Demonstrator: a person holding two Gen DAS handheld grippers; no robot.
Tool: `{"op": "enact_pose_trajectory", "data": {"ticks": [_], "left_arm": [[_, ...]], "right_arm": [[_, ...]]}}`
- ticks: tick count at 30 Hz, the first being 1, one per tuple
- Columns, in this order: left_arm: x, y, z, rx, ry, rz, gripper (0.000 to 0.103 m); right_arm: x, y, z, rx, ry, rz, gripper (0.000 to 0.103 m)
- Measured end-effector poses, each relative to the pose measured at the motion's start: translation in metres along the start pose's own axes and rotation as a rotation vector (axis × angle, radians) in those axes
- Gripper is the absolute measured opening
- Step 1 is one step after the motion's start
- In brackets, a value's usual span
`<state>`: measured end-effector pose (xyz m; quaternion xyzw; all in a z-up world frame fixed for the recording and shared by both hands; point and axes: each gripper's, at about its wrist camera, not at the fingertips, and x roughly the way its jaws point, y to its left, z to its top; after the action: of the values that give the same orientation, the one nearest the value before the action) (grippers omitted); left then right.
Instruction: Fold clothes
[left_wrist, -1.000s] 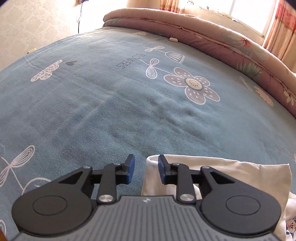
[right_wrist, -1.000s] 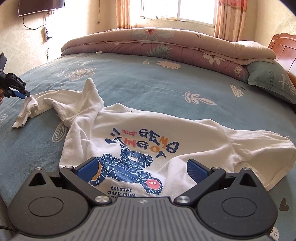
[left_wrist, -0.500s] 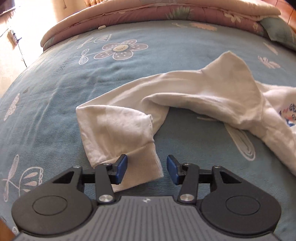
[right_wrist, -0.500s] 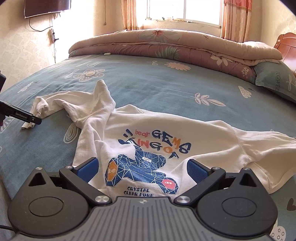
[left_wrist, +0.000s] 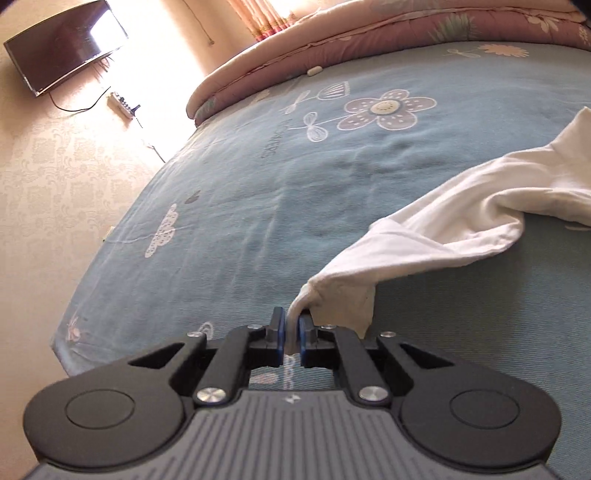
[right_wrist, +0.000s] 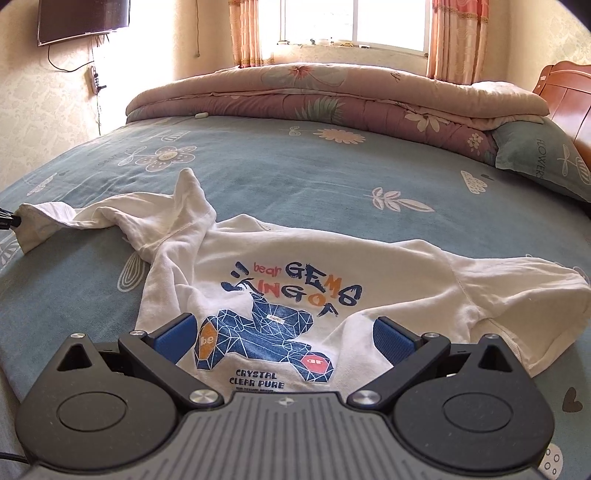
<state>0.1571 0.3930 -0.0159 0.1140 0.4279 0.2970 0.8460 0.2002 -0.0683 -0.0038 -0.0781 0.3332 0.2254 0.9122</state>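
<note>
A white T-shirt (right_wrist: 295, 266) with a blue bear print lies front-up and rumpled on the blue bedspread (right_wrist: 295, 177). Its one sleeve (left_wrist: 424, 251) stretches toward the bed's left edge. My left gripper (left_wrist: 291, 328) is shut on the cuff of that sleeve, with a fold of white cloth pinched between its blue pads. The cuff end is lifted a little off the bed. My right gripper (right_wrist: 282, 334) hovers open above the shirt's lower front, with its blue pads wide apart on either side of the print and no cloth between them. The left gripper's tip (right_wrist: 9, 221) shows at the far left.
A folded pink floral quilt (right_wrist: 332, 96) lies along the far side of the bed, with a blue pillow (right_wrist: 543, 162) and wooden headboard (right_wrist: 565, 96) at the right. A wall TV (left_wrist: 62, 40) and power strip (left_wrist: 122, 105) hang beyond the bed's left edge.
My left gripper has swung onto the sleeve cuff, rolled, and closed on it, pulling the cuff toward the bed's left edge. The right gripper stays open above the print.
</note>
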Motion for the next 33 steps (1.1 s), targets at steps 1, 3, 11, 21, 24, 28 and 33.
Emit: {"op": "enact_pose_trajectory", "data": {"ticks": [1,3,11,21,24,28,33], "left_arm": [[0.003,0.008,0.002,-0.014,-0.008,0.018,0.005],[0.007,0.022,0.006,-0.035,-0.029,0.052,0.005],[0.028,0.049,0.002,-0.087,-0.010,0.127,0.009],[0.043,0.074,-0.034,-0.180,0.172,0.072,0.024],[0.042,0.081,-0.038,-0.200,0.214,0.100,0.026],[0.036,0.089,-0.038,-0.244,0.231,0.130,0.029],[0.006,0.060,-0.018,-0.246,0.139,-0.048,0.041]], "right_arm": [[0.000,0.000,0.000,0.000,0.001,-0.002,0.103],[0.000,0.000,0.000,-0.001,0.004,-0.006,0.103],[0.001,0.002,0.000,-0.013,0.008,-0.016,0.103],[-0.004,-0.001,-0.001,-0.006,0.005,-0.017,0.103],[-0.006,-0.001,-0.001,-0.006,0.001,-0.011,0.103],[-0.013,-0.003,-0.002,-0.001,-0.010,-0.008,0.103],[-0.018,-0.016,-0.006,0.042,0.000,-0.002,0.103]]}}
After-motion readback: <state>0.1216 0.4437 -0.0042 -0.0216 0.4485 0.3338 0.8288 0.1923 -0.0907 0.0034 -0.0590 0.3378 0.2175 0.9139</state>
